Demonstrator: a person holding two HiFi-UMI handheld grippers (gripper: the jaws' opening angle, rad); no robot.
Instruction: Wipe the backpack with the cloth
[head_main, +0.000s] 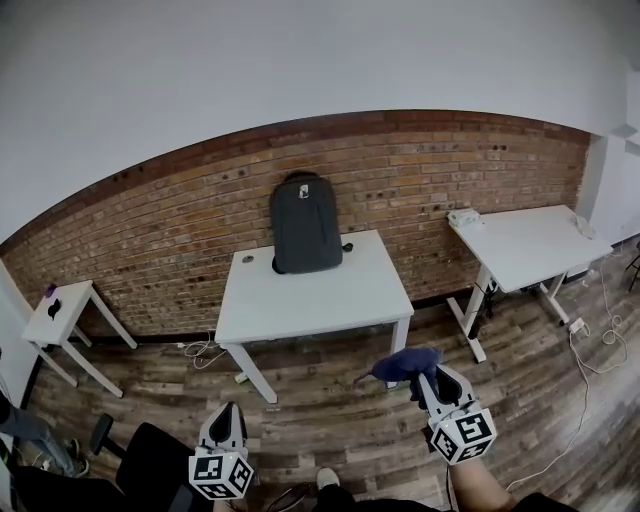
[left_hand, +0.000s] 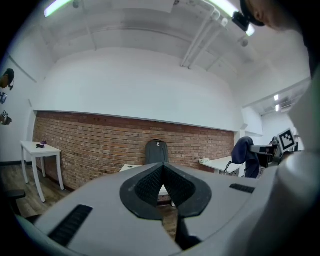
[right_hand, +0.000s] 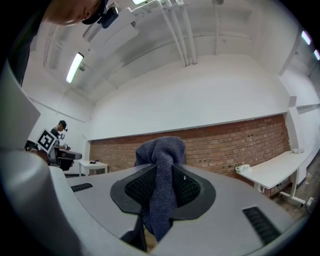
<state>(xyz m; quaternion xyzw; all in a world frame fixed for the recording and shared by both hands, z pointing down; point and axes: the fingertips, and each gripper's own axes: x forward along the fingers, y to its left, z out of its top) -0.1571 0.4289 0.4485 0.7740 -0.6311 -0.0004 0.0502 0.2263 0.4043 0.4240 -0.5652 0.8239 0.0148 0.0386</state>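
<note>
imo the backpack (head_main: 305, 222) is propped upright at the back of the white surface (head_main: 320, 300), well off, so walk in first, keep the right gripper (head_main: 428, 378) fingers pinching the cloth (head_main: 405, 363), and steady it with the left gripper (head_main: 226, 418), whose fingers are pressed together on nothing.

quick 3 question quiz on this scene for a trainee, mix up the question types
1. Multiple choice: what is between the jaws of the right gripper? A) a sponge B) a dark blue cloth C) nothing
2. True or false: the left gripper is shut with nothing between its jaws.
3. Short answer: where is the backpack?

Key
1. B
2. True
3. Standing upright on the middle white table, at its back edge by the brick wall.
</note>
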